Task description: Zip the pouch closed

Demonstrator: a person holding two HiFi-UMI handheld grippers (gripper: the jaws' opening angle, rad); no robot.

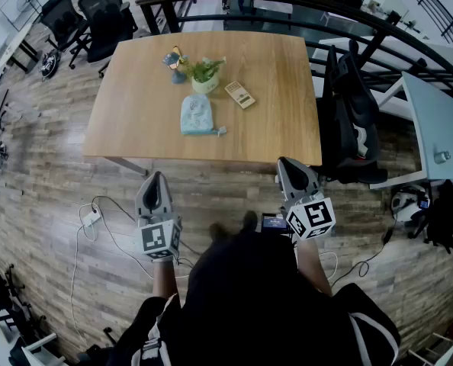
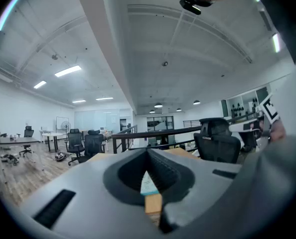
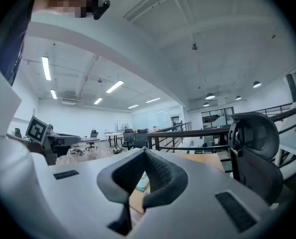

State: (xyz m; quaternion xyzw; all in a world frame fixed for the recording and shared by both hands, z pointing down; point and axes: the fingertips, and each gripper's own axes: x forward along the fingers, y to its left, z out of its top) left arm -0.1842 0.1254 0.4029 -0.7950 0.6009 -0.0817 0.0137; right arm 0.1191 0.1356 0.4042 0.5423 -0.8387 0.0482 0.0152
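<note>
A light-blue pouch [image 1: 197,115] lies flat near the middle of the wooden table [image 1: 280,67], its zipper pull [image 1: 221,130] sticking out at its near right corner. Both grippers hang in front of the table's near edge, apart from the pouch. My left gripper [image 1: 153,181] is shut and holds nothing. My right gripper [image 1: 289,166] is likewise shut and empty. In the left gripper view the closed jaws [image 2: 148,153] frame a sliver of the pouch [image 2: 149,184]. The right gripper view shows its jaws [image 3: 145,153] closed, the pouch [image 3: 142,182] faint beyond them.
Behind the pouch stand a small potted plant [image 1: 204,75] and a blue figurine [image 1: 174,59]; a tan card [image 1: 239,94] lies to their right. A black office chair [image 1: 350,113] stands by the table's right edge. Cables [image 1: 97,216] trail on the floor at left.
</note>
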